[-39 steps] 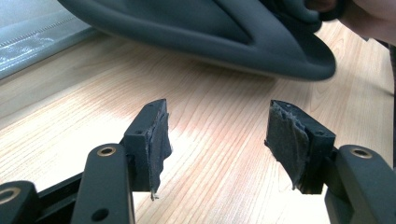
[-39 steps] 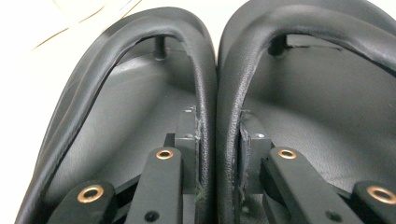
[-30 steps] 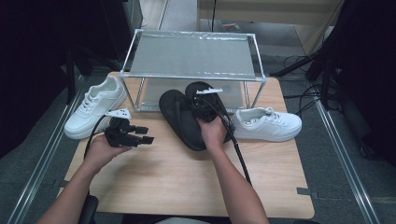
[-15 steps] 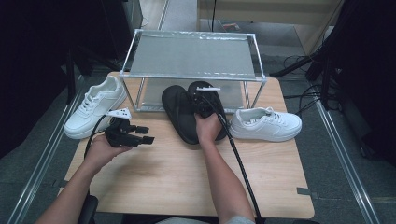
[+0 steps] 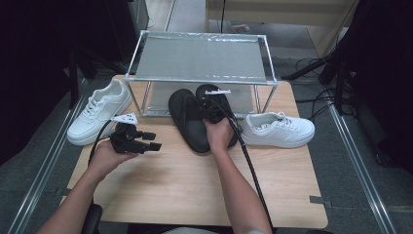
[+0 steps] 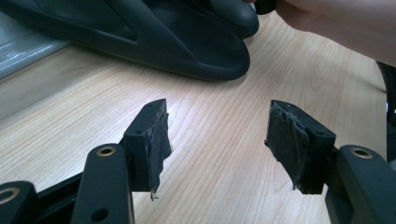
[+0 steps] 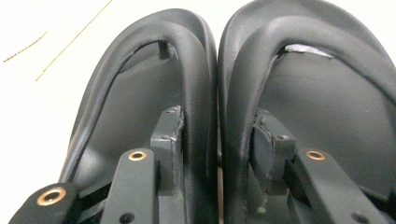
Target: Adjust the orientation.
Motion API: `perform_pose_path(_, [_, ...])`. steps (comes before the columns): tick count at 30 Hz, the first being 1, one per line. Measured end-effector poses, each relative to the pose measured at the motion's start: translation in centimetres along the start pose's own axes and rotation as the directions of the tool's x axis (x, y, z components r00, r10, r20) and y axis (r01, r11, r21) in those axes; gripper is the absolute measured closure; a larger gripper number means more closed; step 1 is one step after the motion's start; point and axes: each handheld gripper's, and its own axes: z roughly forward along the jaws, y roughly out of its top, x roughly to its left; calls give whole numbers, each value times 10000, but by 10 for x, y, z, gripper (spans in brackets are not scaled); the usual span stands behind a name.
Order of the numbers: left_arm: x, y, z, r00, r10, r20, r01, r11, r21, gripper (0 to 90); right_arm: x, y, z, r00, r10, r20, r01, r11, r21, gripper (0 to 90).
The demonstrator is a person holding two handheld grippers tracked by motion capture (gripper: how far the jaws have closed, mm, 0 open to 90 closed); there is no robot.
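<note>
Shoes and gear, counted

Two black slippers (image 5: pixel 197 117), two white sneakers (image 5: pixel 97 114), one metal-framed rack (image 5: pixel 202 58), two hand-held grippers (image 5: pixel 146 141), all on one wooden table (image 5: pixel 195 185).

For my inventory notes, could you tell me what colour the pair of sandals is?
Plain black sandals, clearest in the right gripper view.

The table (image 5: pixel 195 185) is evenly lit from above, while the surroundings are left dark. In the right gripper view the background is overexposed to white. The black sandals (image 7: pixel 210 93) are shown soft and slightly blurred. Only weak shadows are cast.
</note>
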Motion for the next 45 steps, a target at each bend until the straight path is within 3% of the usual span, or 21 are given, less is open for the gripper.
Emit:
perform_pose_path(6, [0,0,0,10000,-6,6,6,10000,28,393,-5,0,-17,9984,362,-432,-370,9991,-190,586])
perform_pose_path(10, [1,0,1,10000,-18,-21,18,10000,53,393,1,-7,-35,9976,174,-665,-214,9979,-604,590])
perform_pose_path(13, [0,0,1,10000,-19,-72,19,9999,118,392,10,-13,-49,9965,-227,-808,162,9967,-797,589])
perform_pose_path(20, [0,-1,1,10000,-42,-76,43,9999,151,398,19,-34,-74,9870,-817,-1384,718,9946,-752,607])
perform_pose_path(23, [0,-1,1,10000,-32,-36,32,9999,163,435,18,-45,-84,9827,-988,-1568,878,9933,-754,620])
perform_pose_path(24, [-1,0,0,9998,-35,-205,39,9998,181,455,17,-48,-86,9821,-1041,-1572,939,9930,-711,622])
perform_pose_path(26, [-2,3,-1,9998,-82,-192,80,9999,-123,529,16,-55,-89,9812,-1177,-1528,1085,9918,-672,638])
perform_pose_path(29, [-1,13,-1,9996,4,-287,-18,9988,-483,634,9,-68,-89,9808,-1286,-1467,1215,9910,-568,663])
perform_pose_path(31, [-2,21,-1,9985,383,-399,-406,9975,-578,690,5,-76,-89,9807,-1050,-1651,981,9939,-494,685])
perform_pose_path(32, [-2,25,0,9974,537,-485,-564,9969,-551,699,3,-79,-90,9794,-993,-1756,921,9946,-486,693])
perform_pose_path(35, [-2,36,2,9993,287,-228,-291,9994,-202,801,0,-88,-95,9769,-938,-1919,854,9950,-518,716])
perform_pose_path(37, [-4,41,5,9976,638,-258,-639,9980,-33,867,-1,-92,-99,9742,-978,-2036,894,9947,-499,726])
perform_pose_path(41, [0,61,12,9949,997,-168,-999,9949,-108,887,-3,-100,-104,9688,-1147,-2196,1061,9931,-505,778])
perform_pose_path(45, [4,86,15,9859,1630,-387,-1643,9859,-328,880,-1,-104,-106,9644,-1326,-2289,1235,9909,-539,864])
